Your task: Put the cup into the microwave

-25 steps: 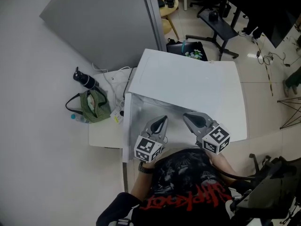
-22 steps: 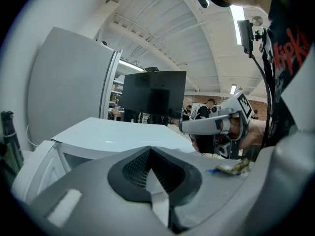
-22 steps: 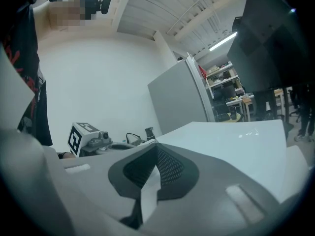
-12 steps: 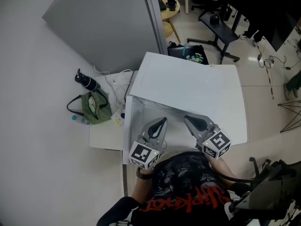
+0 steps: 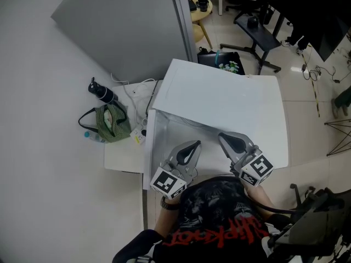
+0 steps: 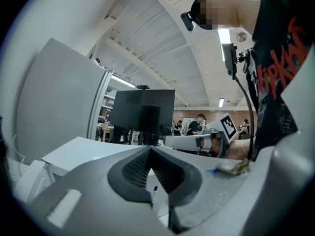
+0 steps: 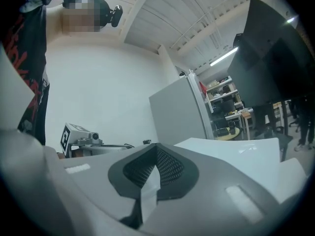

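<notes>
A white microwave-like box stands on the floor-level table in front of me, seen from above in the head view. No cup shows in any view. My left gripper hangs over the box's near left part, jaws shut with nothing between them. My right gripper hovers beside it to the right, also shut and holding nothing. In the left gripper view the shut left gripper points level across the box's white top, with the right gripper's marker cube beyond. In the right gripper view the right gripper is shut.
A low white side table left of the box carries a green bag, a black bottle and white cables. A grey partition panel stands behind. A black stand and a round yellow table lie further back.
Both grippers have risen a little toward the camera. The left one has swung its tip to the right. Both stay shut.
</notes>
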### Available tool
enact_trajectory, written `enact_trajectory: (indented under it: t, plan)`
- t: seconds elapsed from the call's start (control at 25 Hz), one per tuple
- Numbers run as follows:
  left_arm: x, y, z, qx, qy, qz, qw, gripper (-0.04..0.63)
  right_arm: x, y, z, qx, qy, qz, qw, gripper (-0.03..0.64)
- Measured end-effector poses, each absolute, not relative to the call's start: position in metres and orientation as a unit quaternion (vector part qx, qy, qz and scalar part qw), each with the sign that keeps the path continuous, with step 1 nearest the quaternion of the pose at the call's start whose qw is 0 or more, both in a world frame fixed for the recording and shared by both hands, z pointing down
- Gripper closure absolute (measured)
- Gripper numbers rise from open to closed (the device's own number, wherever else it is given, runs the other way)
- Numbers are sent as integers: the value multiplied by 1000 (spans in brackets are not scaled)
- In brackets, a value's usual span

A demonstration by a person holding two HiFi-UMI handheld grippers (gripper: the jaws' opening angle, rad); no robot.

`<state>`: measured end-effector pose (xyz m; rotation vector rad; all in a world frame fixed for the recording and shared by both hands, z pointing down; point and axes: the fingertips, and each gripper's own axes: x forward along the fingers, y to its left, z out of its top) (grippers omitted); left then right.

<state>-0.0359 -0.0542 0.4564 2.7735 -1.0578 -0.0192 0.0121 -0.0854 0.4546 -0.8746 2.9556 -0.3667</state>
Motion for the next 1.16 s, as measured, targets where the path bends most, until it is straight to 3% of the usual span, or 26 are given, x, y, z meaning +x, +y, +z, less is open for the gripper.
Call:
enact_trajectory:
  t: [0.36,1.04,1.16]
  plan:
    - [-29,-47,460,942,-322,-20,91,594,3,-76,461,-265,960,-90,-4,617]
    - [-4,-26,449,965,-237,-58,92,595,6,-65,452,-259,962,-90,20,617]
    - [-1,-26,450,966,-232,-63,95,519,10,-68,451,-261,961,-86,21,617]
